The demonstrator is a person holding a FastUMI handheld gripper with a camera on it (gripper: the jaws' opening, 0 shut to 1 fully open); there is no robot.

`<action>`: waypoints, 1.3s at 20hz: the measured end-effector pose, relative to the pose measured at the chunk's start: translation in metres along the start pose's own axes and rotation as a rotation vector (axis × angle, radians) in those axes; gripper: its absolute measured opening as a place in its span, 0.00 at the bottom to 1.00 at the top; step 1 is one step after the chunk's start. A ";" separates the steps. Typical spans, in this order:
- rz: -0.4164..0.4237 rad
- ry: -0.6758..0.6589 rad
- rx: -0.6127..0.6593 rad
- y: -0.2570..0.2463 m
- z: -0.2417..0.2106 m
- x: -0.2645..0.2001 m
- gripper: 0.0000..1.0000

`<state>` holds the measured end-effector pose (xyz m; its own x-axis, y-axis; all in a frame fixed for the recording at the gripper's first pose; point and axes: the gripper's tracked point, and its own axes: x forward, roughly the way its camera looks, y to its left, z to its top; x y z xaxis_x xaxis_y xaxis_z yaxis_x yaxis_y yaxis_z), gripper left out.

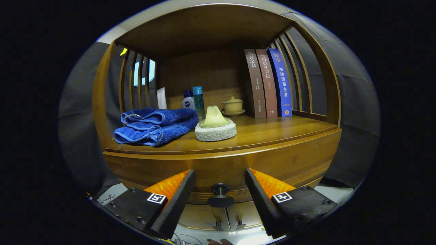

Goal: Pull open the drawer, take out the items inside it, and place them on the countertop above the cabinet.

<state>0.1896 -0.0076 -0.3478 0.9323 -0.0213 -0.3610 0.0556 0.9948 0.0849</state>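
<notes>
We have the tool (220,190) with its two fingers spread well apart, clamped on nothing, and the small dark round knob (220,196) of the curved brown wooden drawer (224,170) sits between them. The drawer front lies flush with the cabinet, so whatever it holds is hidden from us.

The risk we see is a slip: the knob is small and round, and if the fingers close off-centre or too near its face, we judge they could skid off when pulled. A pull that is not straight could also jam the curved front.

On the polished wooden desk (272,131) above, near its front edge, lie a folded blue terry towel (155,126) and a white sponge pad topped with a pale yellow lump (215,127). Whether these came from the drawer, we cannot tell. They crowd the left of the front edge.
</notes>
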 end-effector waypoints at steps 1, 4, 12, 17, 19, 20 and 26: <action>0.009 0.001 0.017 0.002 0.002 0.000 0.98; 0.020 -0.007 0.009 0.003 0.009 -0.010 0.99; 0.071 -0.058 -0.033 0.015 0.065 -0.080 0.99; 0.083 -0.137 -0.056 0.027 0.147 -0.135 0.99; 0.076 -0.167 -0.061 0.031 0.182 -0.153 0.99; 0.082 -0.181 -0.062 0.034 0.197 -0.162 0.99; 0.101 -0.210 -0.074 0.046 0.255 -0.212 0.99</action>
<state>0.0855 0.0176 -0.0308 0.9861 0.0660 -0.1527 -0.0605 0.9974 0.0401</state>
